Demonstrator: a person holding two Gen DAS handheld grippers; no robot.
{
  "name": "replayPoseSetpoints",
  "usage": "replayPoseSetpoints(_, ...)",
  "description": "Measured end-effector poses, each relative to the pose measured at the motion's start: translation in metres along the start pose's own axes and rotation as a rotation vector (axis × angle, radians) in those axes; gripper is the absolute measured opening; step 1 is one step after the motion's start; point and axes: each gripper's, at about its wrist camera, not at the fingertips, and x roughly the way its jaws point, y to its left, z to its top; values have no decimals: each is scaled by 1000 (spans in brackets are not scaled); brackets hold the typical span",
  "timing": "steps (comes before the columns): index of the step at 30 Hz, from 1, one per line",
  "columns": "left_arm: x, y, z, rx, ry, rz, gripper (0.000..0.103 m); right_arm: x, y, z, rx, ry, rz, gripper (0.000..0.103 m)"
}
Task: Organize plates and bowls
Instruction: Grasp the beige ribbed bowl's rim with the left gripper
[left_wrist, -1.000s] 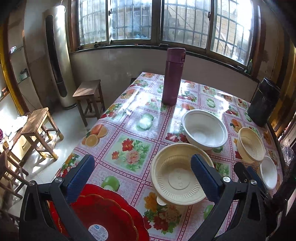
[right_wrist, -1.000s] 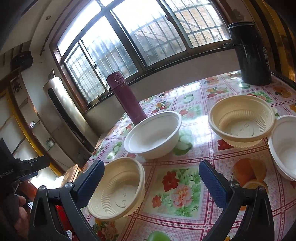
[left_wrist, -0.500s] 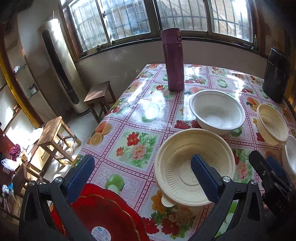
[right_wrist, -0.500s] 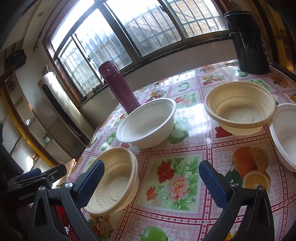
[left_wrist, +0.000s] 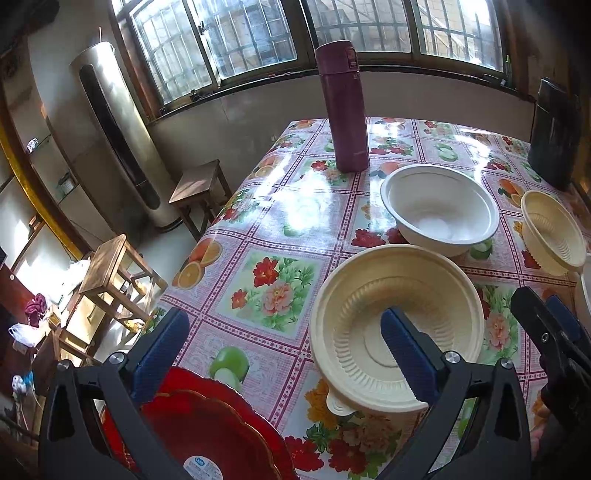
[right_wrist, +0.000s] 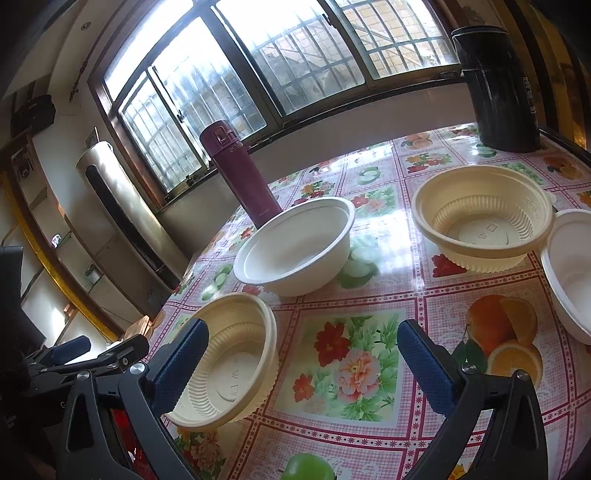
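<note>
the left gripper (left_wrist: 282, 341) hangs over the near edge of the table (left_wrist: 280, 206), its jaws spread wide and holding nothing — one blue pad sits above the red plates (left_wrist: 207, 428) stacked at the near left corner, the other above the hollow of the nearest cream bowl (left_wrist: 397, 325), which stands upright just beside those plates. the right gripper (right_wrist: 301, 352) is likewise wide open and empty, its left finger (right_wrist: 181, 363) in front of that same cream bowl (right_wrist: 231, 358), its right finger over a flower square of the fruit-and-flower tablecloth (right_wrist: 373, 229). beyond the cream bowl, close to its far rim, stands a white bowl (right_wrist: 295, 245), and a purple flask (right_wrist: 240, 173) stands upright just behind that. a second cream bowl (right_wrist: 482, 216) sits to the right, touching or nearly touching another white bowl (right_wrist: 570, 273) at the right edge — which of the two, i cannot tell. a black container (right_wrist: 498, 85) stands in the far right corner. wooden stools (left_wrist: 199, 188) stand on the floor to the left of the table.
</note>
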Motion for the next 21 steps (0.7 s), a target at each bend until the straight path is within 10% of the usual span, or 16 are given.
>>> replayPoseSetpoints(21, 10, -10, -3, 9, 30, -16, 103, 3, -3, 0, 15, 8, 5, 102)
